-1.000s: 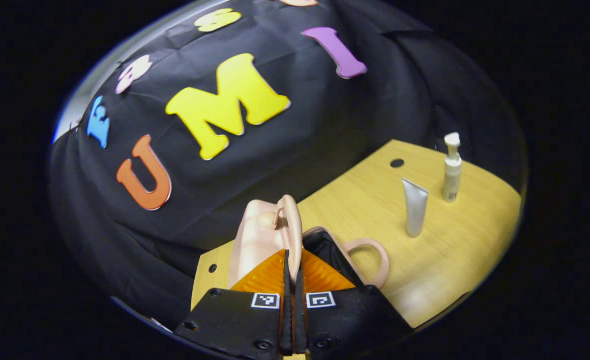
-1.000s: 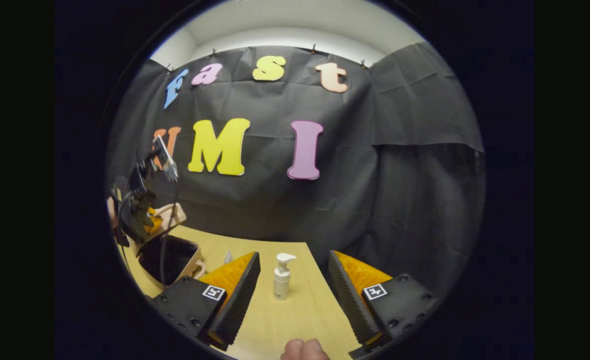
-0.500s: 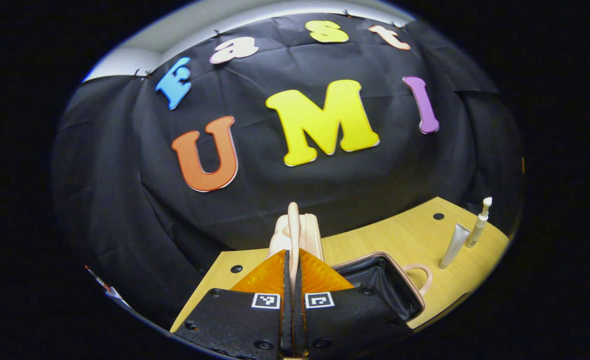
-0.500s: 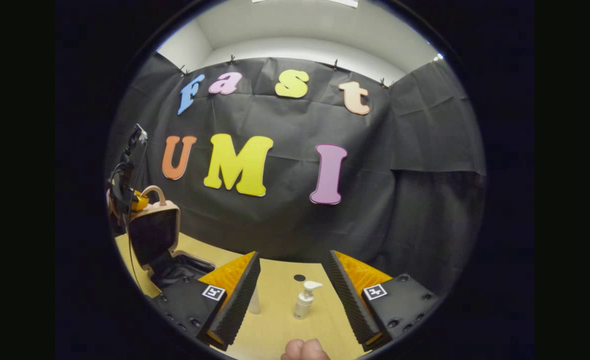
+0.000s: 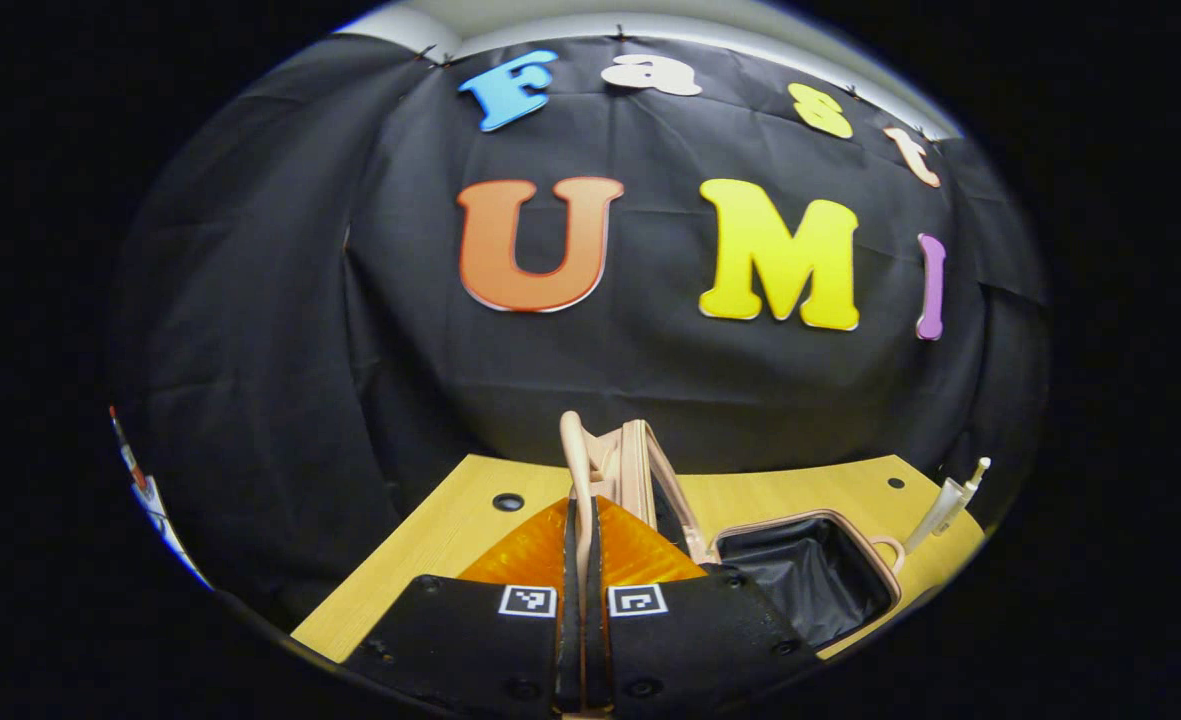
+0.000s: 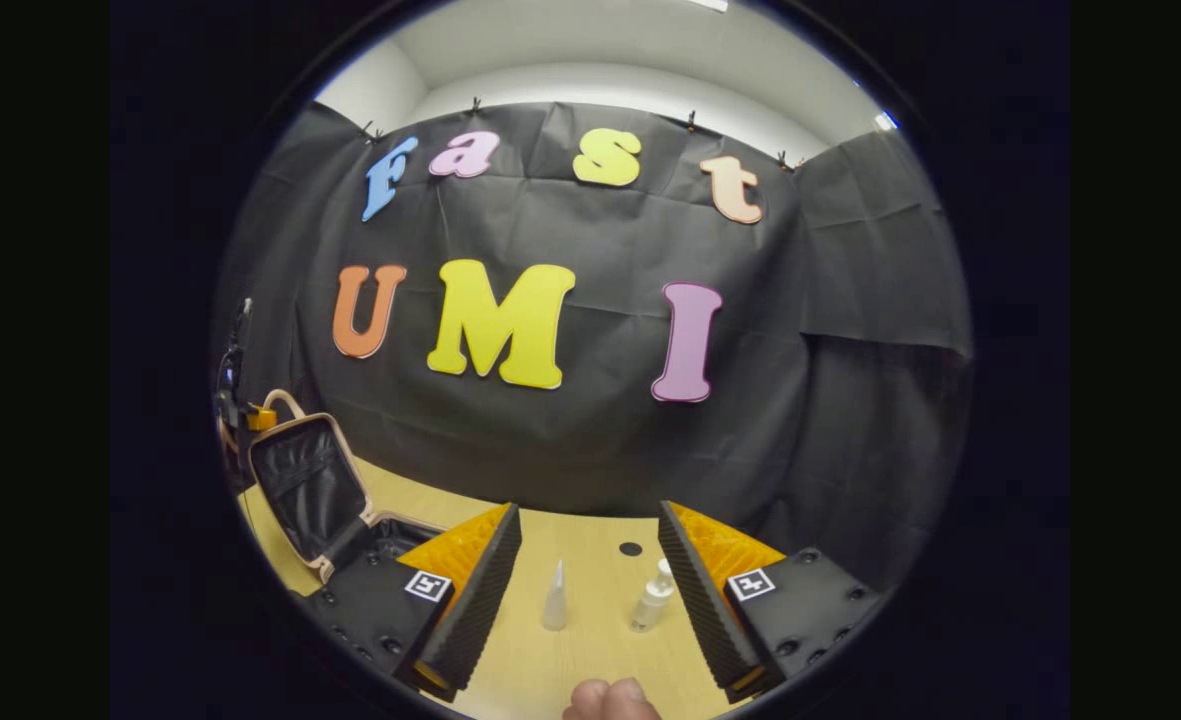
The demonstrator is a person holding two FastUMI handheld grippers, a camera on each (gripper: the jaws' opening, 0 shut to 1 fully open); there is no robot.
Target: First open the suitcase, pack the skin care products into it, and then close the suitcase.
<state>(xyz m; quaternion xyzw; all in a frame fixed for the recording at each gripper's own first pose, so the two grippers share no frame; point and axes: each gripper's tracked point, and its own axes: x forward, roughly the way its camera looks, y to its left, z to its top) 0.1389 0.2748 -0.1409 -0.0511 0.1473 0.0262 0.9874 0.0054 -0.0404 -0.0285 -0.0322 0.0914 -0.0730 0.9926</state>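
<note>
A pale pink suitcase stands open on the wooden table (image 5: 420, 570). Its lid (image 5: 638, 465) is raised upright and its black-lined base (image 5: 810, 575) lies flat to the right. My left gripper (image 5: 580, 505) is shut on the lid's handle (image 5: 572, 450). In the right gripper view the lid (image 6: 305, 490) leans back at far left with the left gripper (image 6: 238, 405) at its top. My right gripper (image 6: 585, 590) is open above the table. Beyond its fingers stand a white tube (image 6: 555, 600) and a pump bottle (image 6: 653, 598), apart from both fingers. The tube (image 5: 935, 515) also stands right of the base.
The black cloth wall closes off the back of the table. Small round holes (image 6: 630, 548) (image 5: 508, 501) mark the tabletop. A person's thumb (image 6: 605, 700) shows at the bottom edge of the right gripper view. Bare wood (image 6: 590, 660) lies in front of the two products.
The left gripper has swung the lid up and back, from half raised to upright, exposing the black lining. The right gripper view has shifted so both products now sit between its fingers.
</note>
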